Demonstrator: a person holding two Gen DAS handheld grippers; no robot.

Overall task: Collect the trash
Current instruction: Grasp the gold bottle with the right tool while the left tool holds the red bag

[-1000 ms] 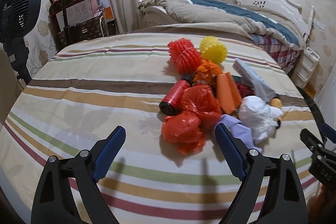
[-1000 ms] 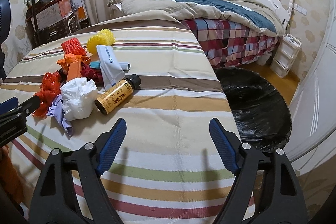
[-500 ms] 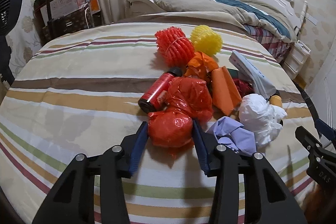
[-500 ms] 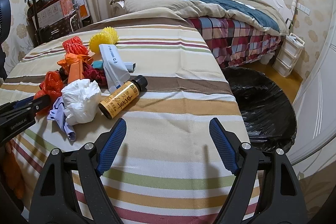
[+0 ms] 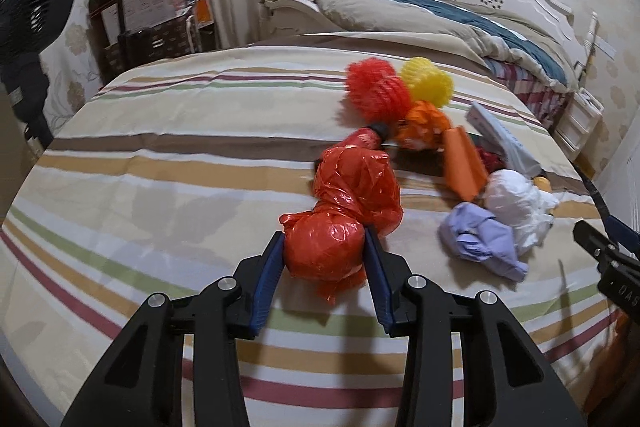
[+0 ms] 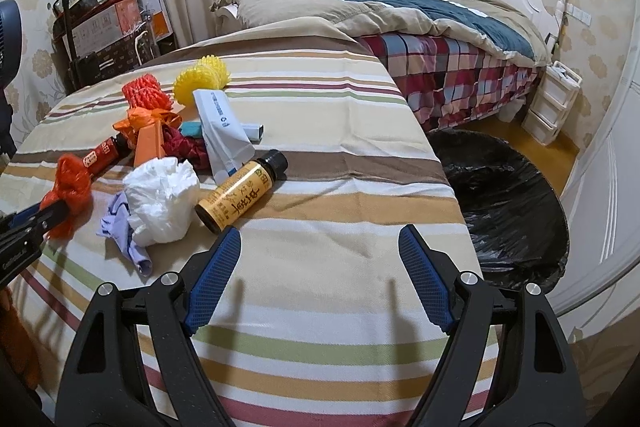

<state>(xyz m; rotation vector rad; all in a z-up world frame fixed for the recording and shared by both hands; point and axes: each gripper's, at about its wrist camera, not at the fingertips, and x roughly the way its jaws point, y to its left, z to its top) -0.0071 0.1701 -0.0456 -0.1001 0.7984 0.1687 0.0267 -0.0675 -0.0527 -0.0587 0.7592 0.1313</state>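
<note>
One piece is caught: the left gripper (image 5: 323, 254) pinches the red plastic bag (image 5: 324, 247) between its pads. Nothing shows inside the black bin bag (image 6: 504, 203), right of the wide-open, empty right gripper (image 6: 320, 279). Ahead lie the yellow bottle (image 6: 240, 193) and white wad (image 6: 162, 201).

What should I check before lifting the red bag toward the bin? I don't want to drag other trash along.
1. Left hand-held gripper pinching the red plastic bag: ok, both pads press its sides.
2. Bag clear of neighbours: not ok, its far end lies against the red bottle.
3. Right hand-held gripper empty and open: ok.
4. Black-lined bin open: ok, beside the striped table.
5. Bag off the cloth: cannot tell.
6. Bag knotted shut: cannot tell.
</note>
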